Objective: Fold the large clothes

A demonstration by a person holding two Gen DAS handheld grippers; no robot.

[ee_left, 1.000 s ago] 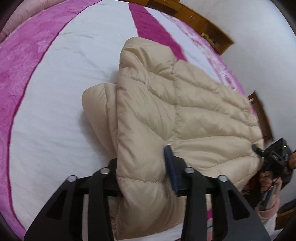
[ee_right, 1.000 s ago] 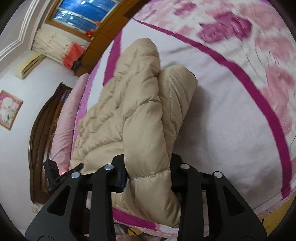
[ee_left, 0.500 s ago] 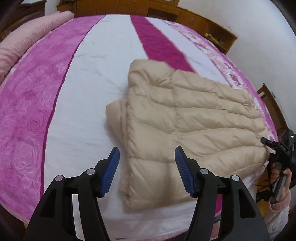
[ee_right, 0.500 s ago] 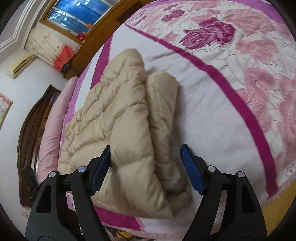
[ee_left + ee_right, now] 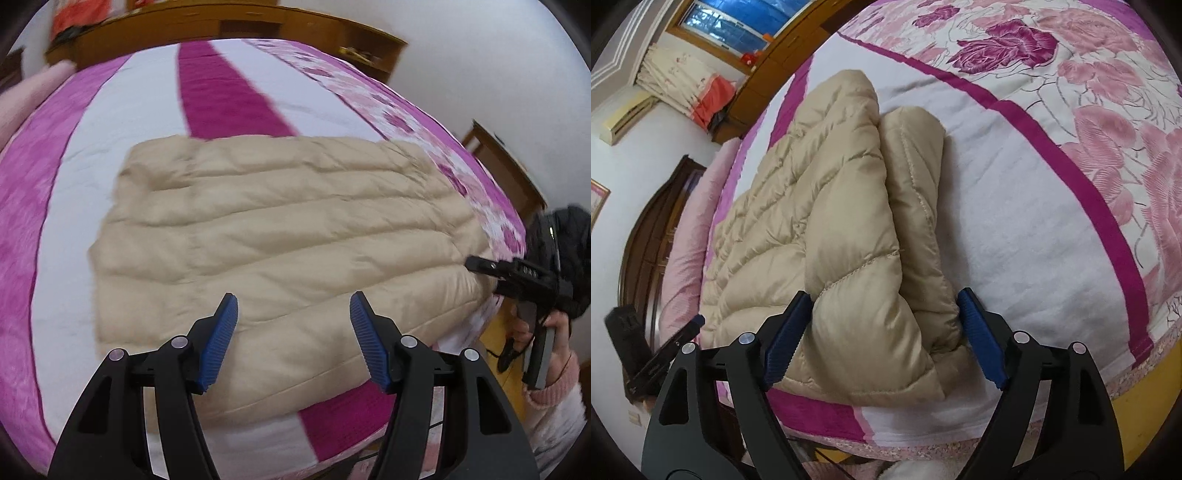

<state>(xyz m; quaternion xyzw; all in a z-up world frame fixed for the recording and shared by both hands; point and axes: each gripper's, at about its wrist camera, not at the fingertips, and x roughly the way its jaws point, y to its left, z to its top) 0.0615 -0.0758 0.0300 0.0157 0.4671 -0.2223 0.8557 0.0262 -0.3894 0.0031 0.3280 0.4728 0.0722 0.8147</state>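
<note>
Both grippers have let go: the left gripper [image 5: 293,321] has lifted off the folded jacket [image 5: 280,236], jaws apart and empty. The right gripper [image 5: 882,321] has just been opening, its jaws straddling the jacket's edge. The jacket lies on the bed [image 5: 129,110].

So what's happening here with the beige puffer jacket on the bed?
A person with a gripper in each hand is folding a beige quilted jacket on a bed with a pink and white bedspread. The jacket lies folded near the bed's edge. The left gripper is open above it, holding nothing. The right gripper has just been opening; its pads straddle the thick folded end without squeezing it.
</note>
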